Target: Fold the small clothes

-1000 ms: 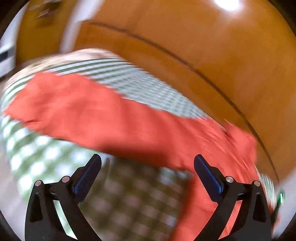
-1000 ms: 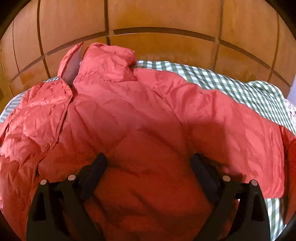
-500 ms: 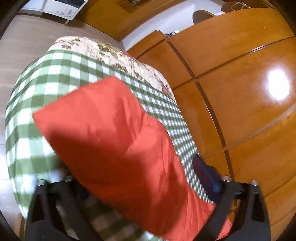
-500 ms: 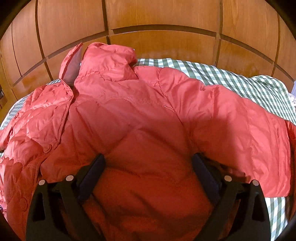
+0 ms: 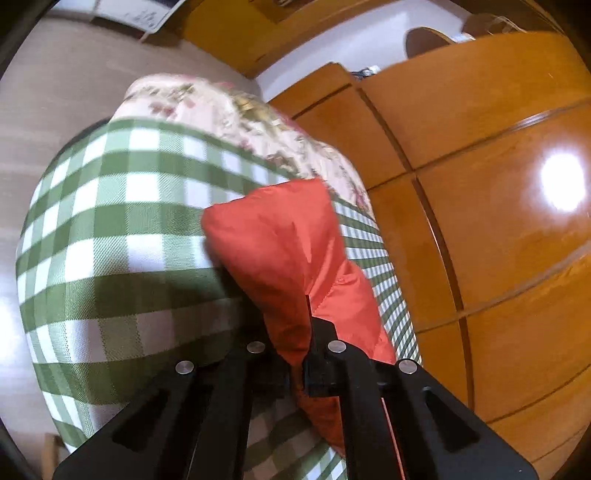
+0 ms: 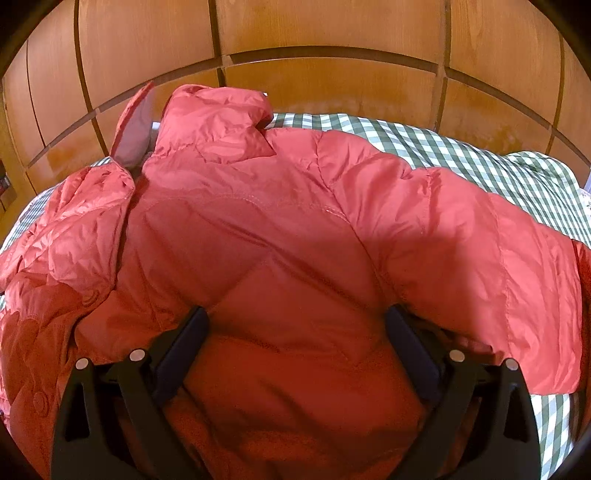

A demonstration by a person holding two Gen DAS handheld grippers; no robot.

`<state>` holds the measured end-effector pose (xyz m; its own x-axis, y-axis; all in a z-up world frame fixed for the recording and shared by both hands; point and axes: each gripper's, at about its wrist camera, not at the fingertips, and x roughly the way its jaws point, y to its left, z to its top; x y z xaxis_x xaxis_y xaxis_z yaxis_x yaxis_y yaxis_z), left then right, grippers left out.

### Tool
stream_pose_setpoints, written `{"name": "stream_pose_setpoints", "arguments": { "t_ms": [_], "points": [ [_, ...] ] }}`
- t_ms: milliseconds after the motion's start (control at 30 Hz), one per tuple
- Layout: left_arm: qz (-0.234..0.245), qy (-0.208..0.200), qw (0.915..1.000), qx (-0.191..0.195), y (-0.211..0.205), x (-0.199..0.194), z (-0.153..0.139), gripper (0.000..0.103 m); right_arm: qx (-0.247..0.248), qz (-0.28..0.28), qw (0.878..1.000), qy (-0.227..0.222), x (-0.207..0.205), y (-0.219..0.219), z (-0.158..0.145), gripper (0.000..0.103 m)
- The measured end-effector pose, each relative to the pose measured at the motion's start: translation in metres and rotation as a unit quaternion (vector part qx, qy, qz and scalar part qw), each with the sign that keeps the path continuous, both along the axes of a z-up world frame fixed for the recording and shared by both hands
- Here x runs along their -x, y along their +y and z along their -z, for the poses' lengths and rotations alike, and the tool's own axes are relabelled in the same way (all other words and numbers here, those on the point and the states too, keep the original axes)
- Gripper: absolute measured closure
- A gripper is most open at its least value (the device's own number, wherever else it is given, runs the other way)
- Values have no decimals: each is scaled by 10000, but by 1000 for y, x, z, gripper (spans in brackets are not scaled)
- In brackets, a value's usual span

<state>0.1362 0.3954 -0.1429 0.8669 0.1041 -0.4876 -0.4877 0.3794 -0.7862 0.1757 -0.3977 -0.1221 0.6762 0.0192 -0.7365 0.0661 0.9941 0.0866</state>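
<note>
A red puffy hooded jacket (image 6: pixel 280 229) lies back-up on a green checked cloth (image 6: pixel 480 155), its hood (image 6: pixel 214 122) toward the wooden wall. One sleeve (image 6: pixel 480 258) stretches out to the right. My right gripper (image 6: pixel 295 332) stands open over the jacket's lower back, fingers wide apart with fabric bulging between them. In the left wrist view my left gripper (image 5: pixel 295 332) is closing tight on the end of a red sleeve (image 5: pixel 280 243), and the fabric is pinched between its jaws and bunched up above the checked cloth (image 5: pixel 110 229).
A floral quilt (image 5: pixel 229 107) lies under the checked cloth at the bed's far end. Glossy wooden panels (image 5: pixel 498 221) run along the right of the bed; the same panelling (image 6: pixel 332 33) stands behind the hood. Pale floor (image 5: pixel 55 92) lies beyond the bed edge.
The left gripper swung toward the sleeve end, rolled, and shut on it; the sleeve now stands bunched between the jaws. The right gripper and the jacket body stayed put.
</note>
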Motion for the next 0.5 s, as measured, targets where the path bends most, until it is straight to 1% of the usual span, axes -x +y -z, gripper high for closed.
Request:
{"name": "stream_pose_setpoints", "arguments": {
  "t_ms": [100,133,200,267,333,367,400,500],
  "points": [
    [-25,-247,9996,-140,-8,-3,-20,100,-10,-2,10000,-4,0,0,0,6],
    [-37,-324,9993,-184,-4,7,-24,100,-7,-2,10000,-4,0,0,0,6],
    [-46,-491,9981,-376,-7,1,-42,100,-5,-3,10000,-4,0,0,-1,6],
    [41,-701,9952,-680,-22,0,-67,100,-7,-5,10000,-3,0,0,-1,6],
    [233,-931,9899,-1040,-44,-5,-94,100,-7,-5,10000,-1,0,0,-1,5],
    [302,-1005,9880,-1130,-51,-7,-103,100,-4,-6,10000,-1,0,0,-1,5],
    [451,-1154,9841,-1272,-66,-11,-118,100,-1,-6,10000,2,0,0,-1,5],
    [818,-1477,9746,-1475,-96,-23,-146,100,4,-4,10000,-3,0,-1,-1,4]
  ]
}}
